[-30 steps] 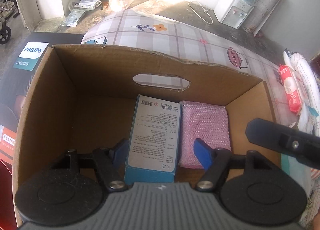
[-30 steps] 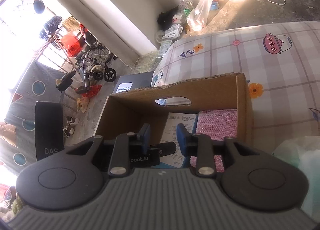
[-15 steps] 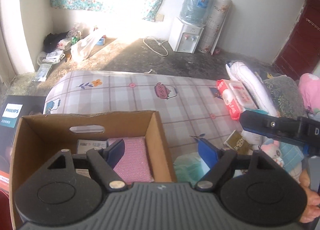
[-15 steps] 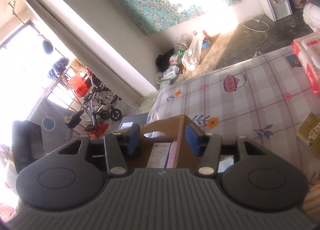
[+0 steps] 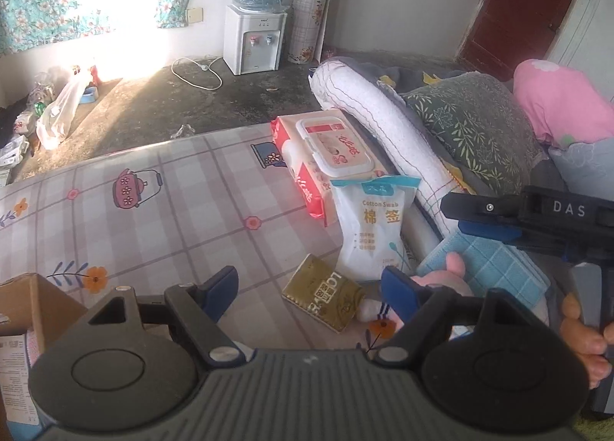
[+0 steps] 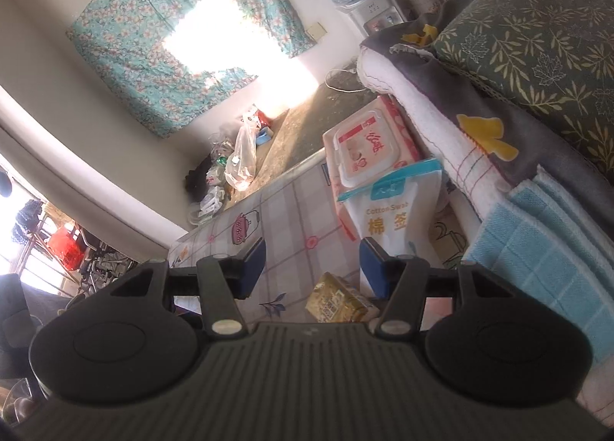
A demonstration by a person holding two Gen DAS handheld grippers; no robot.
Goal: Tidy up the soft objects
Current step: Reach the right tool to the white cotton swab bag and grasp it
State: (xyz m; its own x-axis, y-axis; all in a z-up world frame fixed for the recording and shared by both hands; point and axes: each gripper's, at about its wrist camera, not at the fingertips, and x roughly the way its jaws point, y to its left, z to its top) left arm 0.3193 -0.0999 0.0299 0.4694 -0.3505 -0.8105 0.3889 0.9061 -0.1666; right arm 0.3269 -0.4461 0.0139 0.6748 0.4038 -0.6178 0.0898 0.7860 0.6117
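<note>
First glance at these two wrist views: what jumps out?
The red-and-white wet wipes pack and the white cotton swab bag leaning on it, mid-mattress. Nearer, a gold packet lies between the open left gripper fingers. At right, a pink plush toy sits by a blue checked towel.

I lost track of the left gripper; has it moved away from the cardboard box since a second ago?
Yes. The left gripper swung right: the cardboard box, earlier filling its view, is now only a corner at lower left.
</note>
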